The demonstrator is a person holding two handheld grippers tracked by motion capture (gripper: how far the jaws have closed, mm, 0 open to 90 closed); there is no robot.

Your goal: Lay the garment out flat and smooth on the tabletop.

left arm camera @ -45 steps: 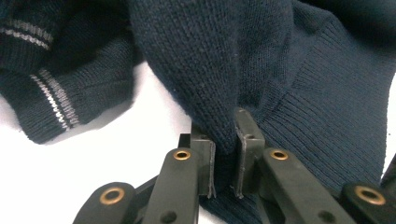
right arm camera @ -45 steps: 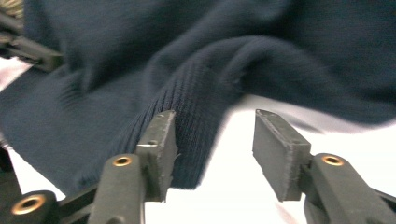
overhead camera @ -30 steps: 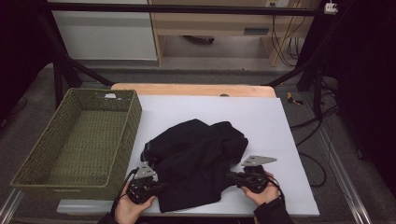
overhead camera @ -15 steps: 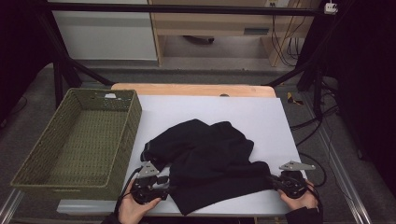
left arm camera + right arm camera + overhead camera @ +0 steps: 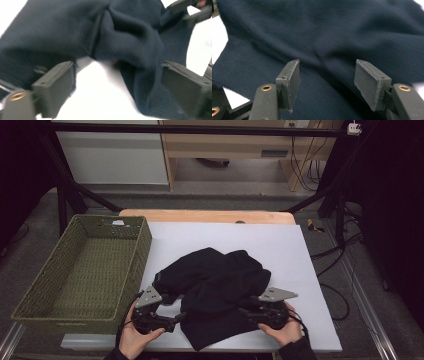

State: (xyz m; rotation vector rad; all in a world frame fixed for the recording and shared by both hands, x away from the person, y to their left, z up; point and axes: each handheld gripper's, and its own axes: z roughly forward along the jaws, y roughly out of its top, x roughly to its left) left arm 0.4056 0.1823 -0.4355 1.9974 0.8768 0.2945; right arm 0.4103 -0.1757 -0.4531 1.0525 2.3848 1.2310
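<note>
- The dark garment [image 5: 215, 290] is lying bunched on the white table sheet [image 5: 300, 250], toward the sheet's 6 o'clock edge in the high view, with a flap reaching down to about 6 o'clock.
- The left gripper [image 5: 175, 318] is sitting at the garment's 8 o'clock side; its jaws have just been opening and are standing wide and released. In the left gripper view the cloth [image 5: 125, 37] is lying ahead of and partly between them, with the pads not pressing on it.
- The right gripper [image 5: 245, 311] is sitting at the garment's 4 o'clock side; its jaws have just been opening too, and in the right gripper view they are standing apart above the fabric [image 5: 324, 32], gripping nothing.
- The green woven basket [image 5: 130, 227] is standing at 9 o'clock of the garment, just beside the sheet.
</note>
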